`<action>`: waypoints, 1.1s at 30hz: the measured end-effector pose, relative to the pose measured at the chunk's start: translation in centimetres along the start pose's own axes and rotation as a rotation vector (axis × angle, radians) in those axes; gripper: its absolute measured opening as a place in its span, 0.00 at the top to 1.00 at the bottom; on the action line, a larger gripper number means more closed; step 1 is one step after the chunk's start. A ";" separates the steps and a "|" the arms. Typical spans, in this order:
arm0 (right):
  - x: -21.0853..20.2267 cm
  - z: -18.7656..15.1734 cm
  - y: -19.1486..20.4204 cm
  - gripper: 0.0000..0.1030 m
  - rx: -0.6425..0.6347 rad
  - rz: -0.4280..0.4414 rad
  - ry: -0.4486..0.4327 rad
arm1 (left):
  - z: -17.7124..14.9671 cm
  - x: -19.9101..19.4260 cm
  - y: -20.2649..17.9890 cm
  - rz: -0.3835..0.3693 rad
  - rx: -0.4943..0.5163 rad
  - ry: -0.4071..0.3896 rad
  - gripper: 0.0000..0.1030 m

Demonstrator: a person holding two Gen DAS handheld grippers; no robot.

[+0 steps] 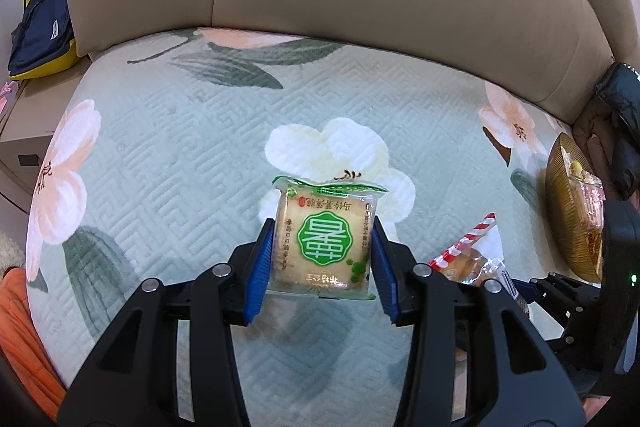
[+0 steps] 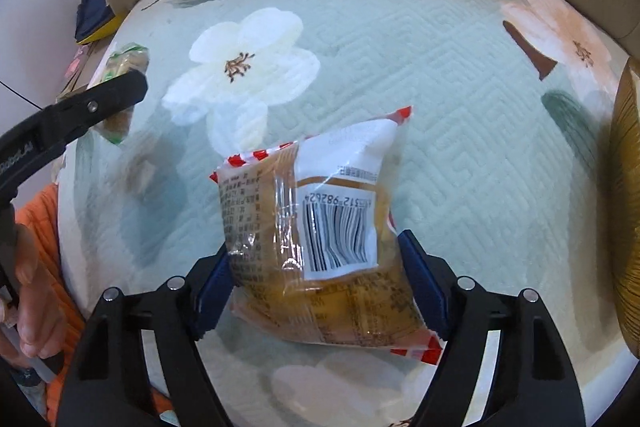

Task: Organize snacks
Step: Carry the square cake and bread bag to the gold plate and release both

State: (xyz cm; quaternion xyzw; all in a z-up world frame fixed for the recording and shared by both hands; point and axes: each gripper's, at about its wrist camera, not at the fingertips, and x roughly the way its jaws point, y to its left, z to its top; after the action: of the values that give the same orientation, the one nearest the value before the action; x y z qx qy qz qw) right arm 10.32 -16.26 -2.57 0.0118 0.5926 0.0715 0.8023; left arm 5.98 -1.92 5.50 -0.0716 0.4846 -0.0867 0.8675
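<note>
Blue-padded claws over a floral sofa cover, each with a snack packet.

Green-labelled biscuit packet (image 1: 323, 239) sits at frame centre in the left wrist view, clenched between the left gripper (image 1: 322, 267) pads above the cover (image 1: 180, 155). In the right wrist view the red-and-white bread packet (image 2: 320, 235) lies centre-low between the right gripper (image 2: 316, 283) pads; whether they press it I cannot tell. A brown bowl (image 1: 568, 211) holding snacks stands at right.

Square clear-wrapped biscuit packet with a green seal label (image 1: 325, 242), upright and clamped between the left gripper (image 1: 322, 263) pads, larger crinkled clear snack bag with red-white striped ends and a barcode sticker (image 2: 320, 235), tilted between the right gripper (image 2: 320, 291) pads, amber ribbed glass bowl holding wrapped snacks (image 1: 568, 211) off to the right of both
</note>
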 end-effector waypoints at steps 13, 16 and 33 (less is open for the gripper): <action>-8.9 0.3 -5.0 0.35 0.149 0.113 -0.192 | 4.5 -5.4 -9.7 -0.114 0.154 -0.119 0.56; -12.8 0.5 -9.2 0.34 0.232 0.098 -0.278 | 6.0 -5.8 -14.7 -0.208 0.213 -0.113 0.56; -22.1 -5.7 -30.3 0.30 0.591 -0.057 -0.427 | 7.7 -0.4 -35.4 -0.439 0.451 0.037 0.27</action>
State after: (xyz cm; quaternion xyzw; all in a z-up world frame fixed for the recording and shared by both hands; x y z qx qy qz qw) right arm 1.62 -49.45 13.54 0.2412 0.4068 -0.1291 0.8716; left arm 9.50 -36.07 17.18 0.0215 0.4419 -0.3786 0.8130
